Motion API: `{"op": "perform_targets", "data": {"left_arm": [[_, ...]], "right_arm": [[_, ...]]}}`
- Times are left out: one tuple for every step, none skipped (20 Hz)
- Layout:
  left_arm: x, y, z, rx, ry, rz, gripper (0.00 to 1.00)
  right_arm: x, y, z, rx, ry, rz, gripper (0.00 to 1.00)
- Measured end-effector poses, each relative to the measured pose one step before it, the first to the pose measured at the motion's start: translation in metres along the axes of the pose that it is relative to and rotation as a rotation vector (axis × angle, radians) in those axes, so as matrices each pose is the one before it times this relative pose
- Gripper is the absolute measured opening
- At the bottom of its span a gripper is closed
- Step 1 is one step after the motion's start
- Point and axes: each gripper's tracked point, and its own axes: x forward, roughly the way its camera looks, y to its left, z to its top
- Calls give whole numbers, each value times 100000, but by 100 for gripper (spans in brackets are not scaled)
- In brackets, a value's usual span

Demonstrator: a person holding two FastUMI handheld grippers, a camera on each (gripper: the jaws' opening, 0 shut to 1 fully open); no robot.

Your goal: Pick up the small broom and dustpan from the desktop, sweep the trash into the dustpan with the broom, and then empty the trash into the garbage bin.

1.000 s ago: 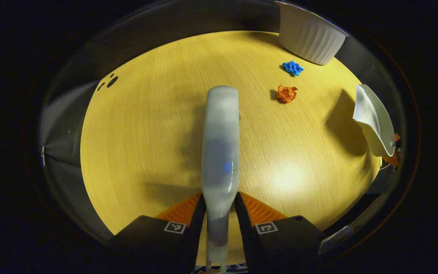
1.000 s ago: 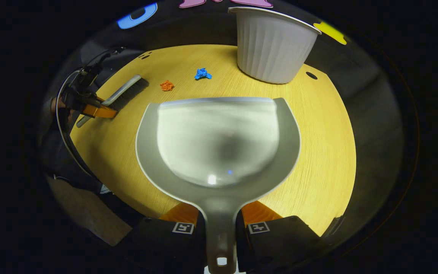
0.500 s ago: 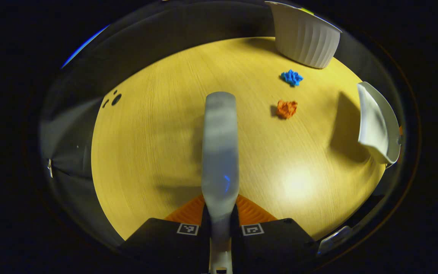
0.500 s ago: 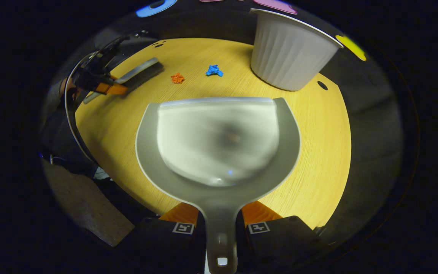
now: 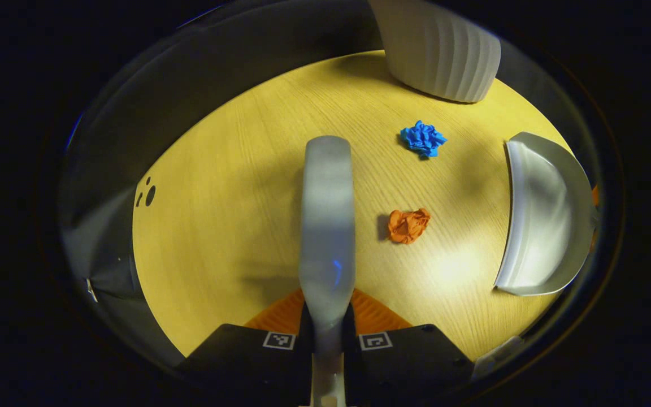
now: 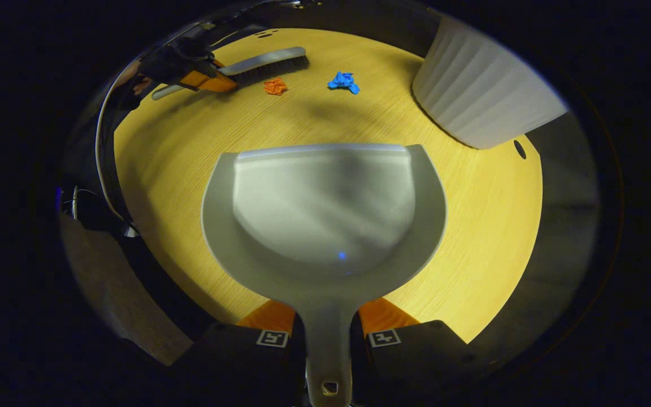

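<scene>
The left gripper has its fingers clamped on the broom, the right gripper likewise on the dustpan, both over the wooden surface. Beyond lie an orange scrap, a blue scrap, then the white bin.

Dim booth; a warm light from above leaves glare on the table ahead-right of the fingers. Soft shadows, fisheye bending at edges, slight blur.
</scene>
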Motion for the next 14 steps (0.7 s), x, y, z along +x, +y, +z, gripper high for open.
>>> {"op": "perform_targets", "data": {"left_arm": [[263, -562, 818, 1888, -250, 470, 25], [113, -474, 841, 2351, -658, 205, 27], [129, -512, 900, 2401, -452, -112, 27], [119, -619, 885, 1967, -575, -393, 27], [66, -699, 833, 1071, -444, -1647, 27], [145, -965, 572, 492, -399, -2494, 27], [-27, -1212, 634, 128, -470, -3635, 27], [-104, -1802, 525, -20, -250, -5712, 27], [-372, -1484, 77, 171, -292, -4996, 24], [-258, -1635, 154, 287, -141, -4867, 24], [-260, -1354, -70, 473, -21, -4383, 24], [-96, -1828, -138, 394, 228, -5212, 27], [-78, -614, -144, -15, 271, -4204, 27], [-287, -1434, -33, -327, 603, -6417, 27]], "right_arm": [[250, -119, 251, -349, -370, 826, 36], [223, -131, 103, -222, 108, 881, 36], [138, -144, 195, -170, -274, 391, 36], [36, -247, 274, -314, -748, 361, 36], [232, -197, 188, -213, -301, 382, 36], [114, -59, -39, -21, -80, 477, 36], [218, -260, 229, -344, -488, 211, 36], [99, -102, 89, -263, -255, 253, 36], [-69, 60, -336, -408, -64, -29, 36], [104, 12, -109, -374, -48, 43, 40], [28, -118, -88, -132, -331, -139, 40], [111, -117, -48, -73, -629, -91, 36], [158, -20, -10, 44, -1268, 40, 36], [99, -1, -6, 48, -1200, -4, 40]]}}
